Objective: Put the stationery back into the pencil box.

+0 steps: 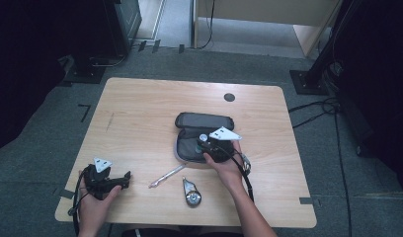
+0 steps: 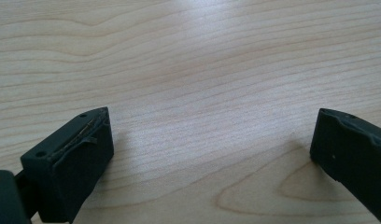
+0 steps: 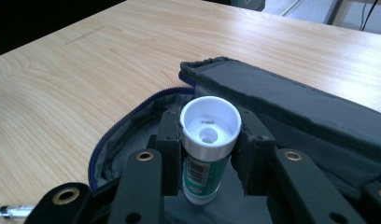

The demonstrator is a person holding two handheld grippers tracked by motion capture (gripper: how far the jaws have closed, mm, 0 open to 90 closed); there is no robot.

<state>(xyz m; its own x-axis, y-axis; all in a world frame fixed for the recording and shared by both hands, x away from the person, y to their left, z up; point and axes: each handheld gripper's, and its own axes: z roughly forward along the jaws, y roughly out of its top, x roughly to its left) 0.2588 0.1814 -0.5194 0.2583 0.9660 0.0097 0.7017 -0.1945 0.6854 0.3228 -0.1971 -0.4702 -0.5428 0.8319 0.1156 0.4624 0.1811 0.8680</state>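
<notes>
Small green-and-white plastic tube with wide white cap, pinched upright between the black jaws of the right gripper and held just above the open interior of a dark grey fabric zip pouch. Probably light and fairly stiff at the cap, softer along the printed body; smooth plastic, so likely slippery under a slack hold. Best taken where held here, on the body just below the cap's flared rim, a shoulder against slipping down. Cap funnel-shaped, hollow, with a small hole at its centre; barcode and green label printed down the side. Pouch lying open on the light wooden table, lid folded back, blue zip edge running round the near side. Soft-walled and liable to shift if nudged.

Seen from the high view, tube and right gripper over the pouch at the table's centre. Nearer the front edge, a slim silver pen and a small silver metal object, perhaps a tape measure or key fob, both apart from the pouch. Left gripper resting at the table's near left corner, jaws spread wide with nothing between them.
</notes>
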